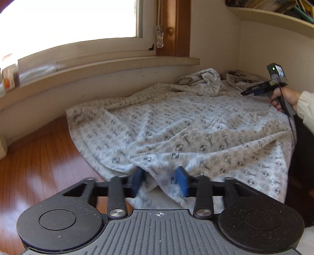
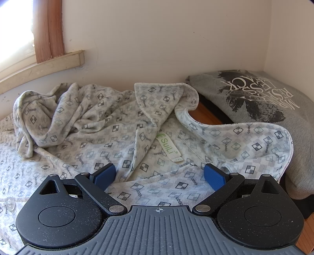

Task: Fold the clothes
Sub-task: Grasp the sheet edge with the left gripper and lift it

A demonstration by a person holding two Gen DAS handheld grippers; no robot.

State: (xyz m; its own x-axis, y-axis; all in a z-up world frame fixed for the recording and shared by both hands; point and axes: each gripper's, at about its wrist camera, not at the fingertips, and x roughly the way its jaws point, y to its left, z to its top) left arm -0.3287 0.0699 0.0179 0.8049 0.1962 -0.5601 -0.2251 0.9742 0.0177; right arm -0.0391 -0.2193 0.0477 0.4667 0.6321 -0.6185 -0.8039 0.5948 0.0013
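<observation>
Left wrist view: the left gripper (image 1: 160, 181) has its blue fingers (image 1: 182, 182) slightly parted around a hem fold of the patterned garment (image 1: 196, 125), seemingly loose; regrip squarely before lifting. Right wrist view: the right gripper (image 2: 161, 177) gapes wide, empty, above the collar, its label (image 2: 168, 147) just ahead.

I am seeing daylight blowing out the window (image 1: 68, 17). Fisheye is bending edges; left gripper's pads (image 1: 181, 180) are blurring.

"SuiLi" in green on the white neck label (image 2: 168, 146), "GOOD" repeated across the patterned garment (image 2: 117, 141)
</observation>
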